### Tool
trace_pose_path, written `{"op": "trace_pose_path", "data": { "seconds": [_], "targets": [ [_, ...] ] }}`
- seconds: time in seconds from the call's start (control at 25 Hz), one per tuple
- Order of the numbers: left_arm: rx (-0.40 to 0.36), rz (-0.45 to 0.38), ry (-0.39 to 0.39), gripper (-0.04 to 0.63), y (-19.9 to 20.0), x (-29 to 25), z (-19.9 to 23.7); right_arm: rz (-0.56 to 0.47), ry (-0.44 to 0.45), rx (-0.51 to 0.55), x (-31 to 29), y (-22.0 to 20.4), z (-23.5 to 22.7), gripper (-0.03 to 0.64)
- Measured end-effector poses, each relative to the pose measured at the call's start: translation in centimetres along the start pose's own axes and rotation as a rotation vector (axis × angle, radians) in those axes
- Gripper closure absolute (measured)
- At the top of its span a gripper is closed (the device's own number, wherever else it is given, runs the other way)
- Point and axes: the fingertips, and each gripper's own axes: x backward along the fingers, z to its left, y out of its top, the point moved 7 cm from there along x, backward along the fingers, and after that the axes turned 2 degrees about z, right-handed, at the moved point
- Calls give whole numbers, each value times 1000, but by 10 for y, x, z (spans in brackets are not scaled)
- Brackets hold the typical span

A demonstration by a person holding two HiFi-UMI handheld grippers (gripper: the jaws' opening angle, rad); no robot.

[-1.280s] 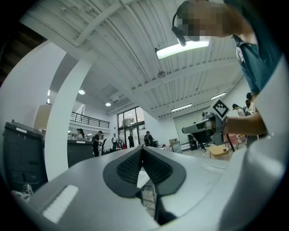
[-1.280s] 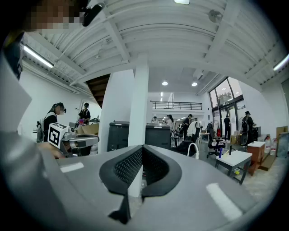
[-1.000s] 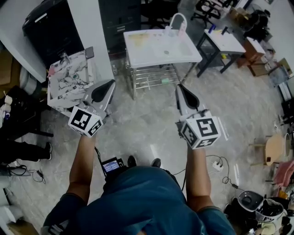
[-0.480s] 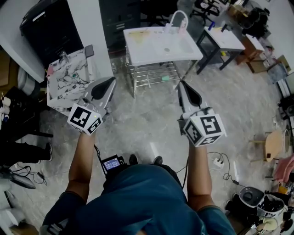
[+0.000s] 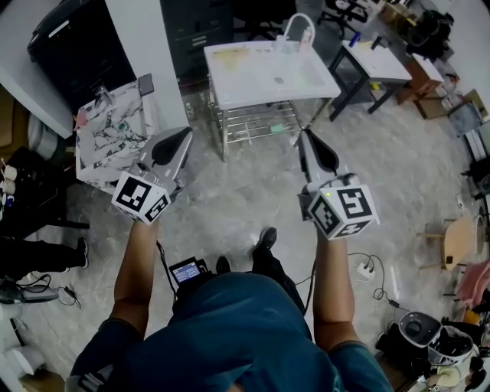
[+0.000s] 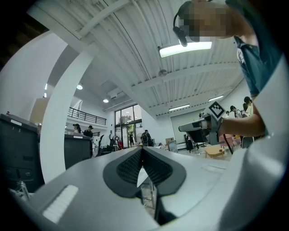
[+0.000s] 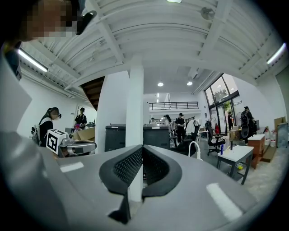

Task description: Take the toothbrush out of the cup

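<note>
While the person stood on the pale stone floor (image 5: pixel 230 199) facing a white sink table (image 5: pixel 245 80), both grippers were held out in front, well short of it. The left gripper (image 5: pixel 182 139) pointed toward the far left. In its own view its jaws were pressed together at the tips with nothing between them. The right gripper (image 5: pixel 306 142) pointed toward the near right corner of the sink table, and its jaws too were pressed together and held nothing. The two grippers were well apart. The left cube (image 5: pixel 142 200) and the right cube (image 5: pixel 342 210) sat at their near ends, just ahead of the person's forearms.

At the far edge of the sink table rose a curved white tap (image 5: pixel 295 21). Just right of it stood a small pale thing (image 5: pixel 306 36) that may have been the cup. It was too small to tell, and no toothbrush could be made out.

Under the sink table sat a wire shelf (image 5: pixel 253 122). To its left stood a marble-patterned table (image 5: pixel 115 134). At the far right was a small white table (image 5: pixel 379 65) on dark legs. One shoe (image 5: pixel 266 239) showed on the floor just beyond the person's blue shirt (image 5: pixel 237 329).
</note>
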Motion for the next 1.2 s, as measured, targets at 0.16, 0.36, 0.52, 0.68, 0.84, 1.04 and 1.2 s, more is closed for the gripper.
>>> {"op": "trace_pose_path", "data": {
  "seconds": [0.16, 0.36, 0.52, 0.68, 0.84, 1.04, 1.2],
  "targets": [
    [-11, 21, 21, 595, -3, -21, 4, -12, 13, -21, -16, -2, -29, 606],
    [-16, 41, 64, 595, -6, -58, 13, -15, 51, -43, -45, -5, -73, 606],
    [-14, 57, 102, 595, -8, -91, 17, -6, 94, -47, -72, -5, -109, 606],
    [-5, 69, 137, 595, -11, -119, 22, 2, 126, -52, -95, -2, -141, 606],
    [-4, 76, 177, 595, -13, -141, 26, 6, 160, -55, -114, -2, -167, 606],
    [-10, 88, 216, 595, -15, -167, 24, 4, 202, -57, -133, -2, -198, 606],
    [-14, 99, 242, 595, -18, -185, 22, 2, 229, -65, -143, -4, -220, 606]
  ]
}}
